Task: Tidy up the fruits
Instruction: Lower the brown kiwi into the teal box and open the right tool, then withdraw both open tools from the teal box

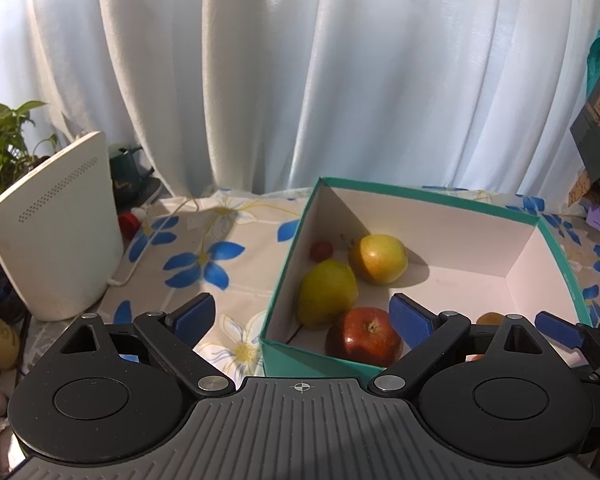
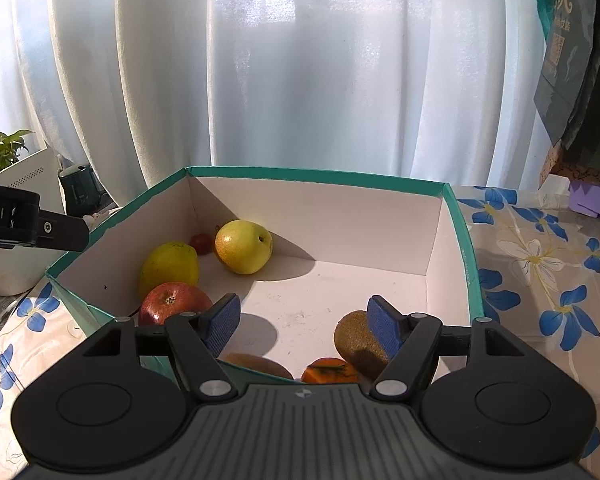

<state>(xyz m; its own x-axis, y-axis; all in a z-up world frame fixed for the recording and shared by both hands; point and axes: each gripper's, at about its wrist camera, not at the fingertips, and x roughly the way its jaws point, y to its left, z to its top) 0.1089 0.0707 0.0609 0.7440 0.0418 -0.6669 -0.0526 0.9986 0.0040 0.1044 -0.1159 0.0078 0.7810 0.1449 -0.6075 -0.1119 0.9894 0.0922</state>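
Inside the teal box [image 2: 462,240] on the flowered counter [image 2: 540,280] lie a red apple [image 2: 172,302], two yellow fruits, a kiwi [image 2: 356,338] and an orange fruit [image 2: 328,370]. Right gripper [image 2: 304,322] jaws stand apart, empty, above them; left gripper [image 1: 304,314] jaws gape wide, empty, straddling the box's near corner.

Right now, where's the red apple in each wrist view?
Left wrist: red apple sits low and centre, in the near corner of the teal box, just left of the left claw's right blue pad.
Right wrist: red apple sits lower left, against the box's left wall, partly hidden behind the right claw's left finger.
Shared landmark: the yellow-green pear right behind the apple.
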